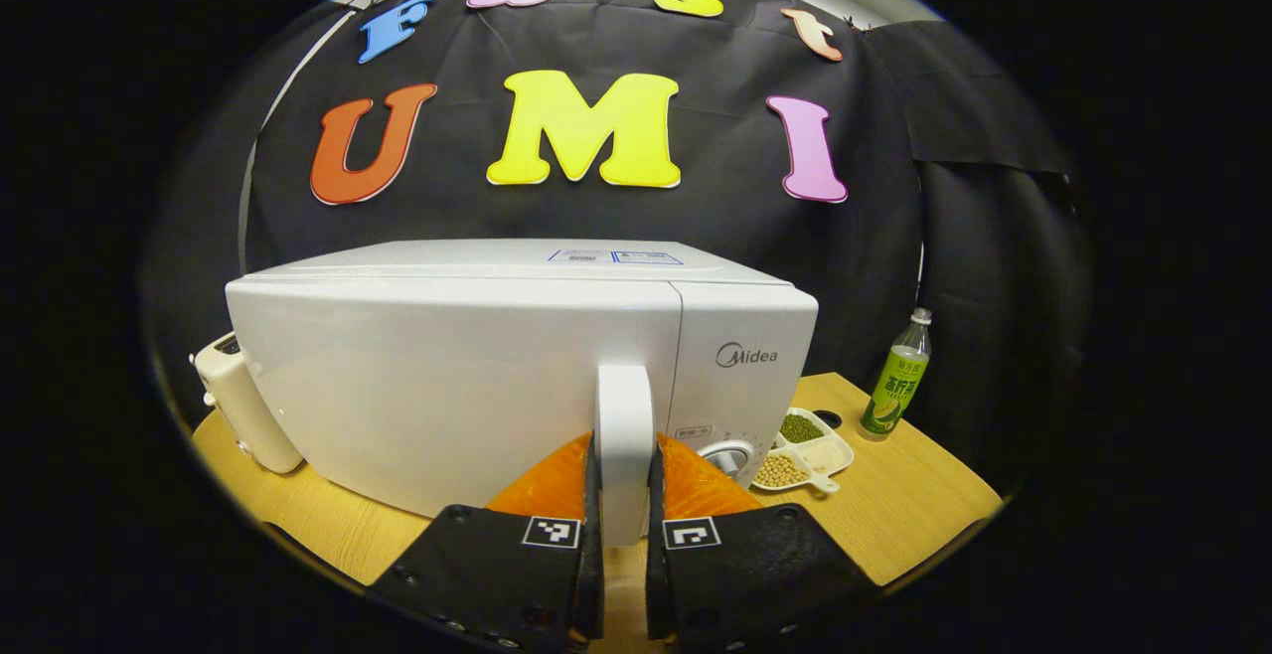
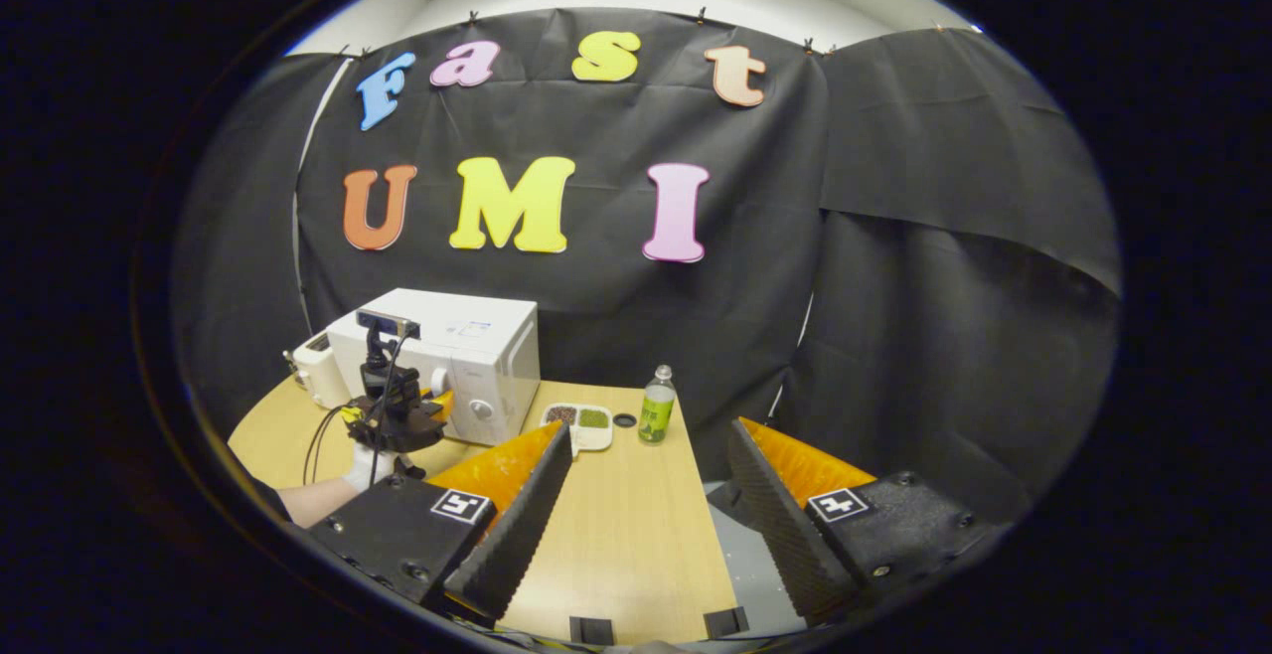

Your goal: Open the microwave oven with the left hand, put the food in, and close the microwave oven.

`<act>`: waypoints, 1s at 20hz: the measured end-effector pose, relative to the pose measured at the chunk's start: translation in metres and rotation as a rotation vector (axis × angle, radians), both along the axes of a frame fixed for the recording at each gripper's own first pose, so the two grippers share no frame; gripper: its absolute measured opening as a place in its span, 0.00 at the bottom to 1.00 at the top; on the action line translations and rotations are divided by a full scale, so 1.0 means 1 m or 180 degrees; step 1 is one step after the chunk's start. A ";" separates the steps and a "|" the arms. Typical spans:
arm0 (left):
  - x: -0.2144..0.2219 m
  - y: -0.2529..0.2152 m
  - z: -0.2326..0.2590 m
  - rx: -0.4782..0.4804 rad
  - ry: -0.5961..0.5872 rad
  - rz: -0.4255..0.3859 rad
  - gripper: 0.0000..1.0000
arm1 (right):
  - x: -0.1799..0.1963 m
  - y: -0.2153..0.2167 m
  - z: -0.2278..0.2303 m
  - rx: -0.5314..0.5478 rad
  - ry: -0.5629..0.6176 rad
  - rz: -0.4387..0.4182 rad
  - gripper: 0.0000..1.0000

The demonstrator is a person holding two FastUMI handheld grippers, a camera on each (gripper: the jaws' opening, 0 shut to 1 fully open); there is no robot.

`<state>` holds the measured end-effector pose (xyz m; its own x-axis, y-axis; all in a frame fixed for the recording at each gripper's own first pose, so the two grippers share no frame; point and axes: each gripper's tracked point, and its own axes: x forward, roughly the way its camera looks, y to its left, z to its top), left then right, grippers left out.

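A white microwave point(image 1: 447, 376) stands on the wooden table point(image 1: 924, 505). My left gripper point(image 1: 624, 447) is shut on its upright white door handle point(image 1: 624, 401), one finger on each side. Whether the door is ajar I cannot tell. The food is a white divided dish point(image 1: 803, 450) of beans and grains, just right of the microwave. In the right gripper view the microwave point(image 2: 467, 346) sits far left with the left gripper point(image 2: 435, 406) at its front, held by a gloved hand point(image 2: 363, 465). The dish point(image 2: 581, 425) lies beside it. My right gripper point(image 2: 651, 450) hangs open above the table, holding nothing.
A green drink bottle point(image 1: 896, 386) stands right of the dish, with a small black cap point(image 2: 624, 420) between them. A cream appliance point(image 1: 238, 406) sits against the microwave's left side. The table's right edge point(image 2: 711, 535) drops to grey floor.
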<state>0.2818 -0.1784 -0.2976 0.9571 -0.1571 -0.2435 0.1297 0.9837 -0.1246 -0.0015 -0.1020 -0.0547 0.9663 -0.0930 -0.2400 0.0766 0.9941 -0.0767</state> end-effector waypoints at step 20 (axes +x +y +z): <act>-0.177 0.082 -0.002 0.0120 -0.0019 -0.0411 0.07 | -0.002 0.115 0.007 0.0006 -0.0093 0.0650 1.00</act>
